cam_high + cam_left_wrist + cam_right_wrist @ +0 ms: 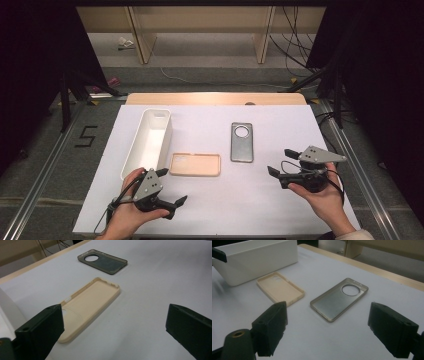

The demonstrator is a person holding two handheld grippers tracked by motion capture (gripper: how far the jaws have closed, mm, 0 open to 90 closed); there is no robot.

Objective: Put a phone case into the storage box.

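A beige phone case [195, 164] lies flat, open side up, in the middle of the white table top [225, 205]. A grey translucent phone case [242, 142] with a round camera hole lies to its right and a little farther back. My left gripper [171, 186] hovers open near the front left, just in front of the beige case [90, 305], with nothing between its jaws. My right gripper [281, 162] stands open at the right, its jaws pointing toward the grey case [337, 300] and holding nothing.
A long white open tray [150, 142] stands left of the beige case, running front to back, and looks empty. The table's wooden far edge [215, 98] lies behind it. Beyond are shelf legs, cables on the floor and dark stands on both sides.
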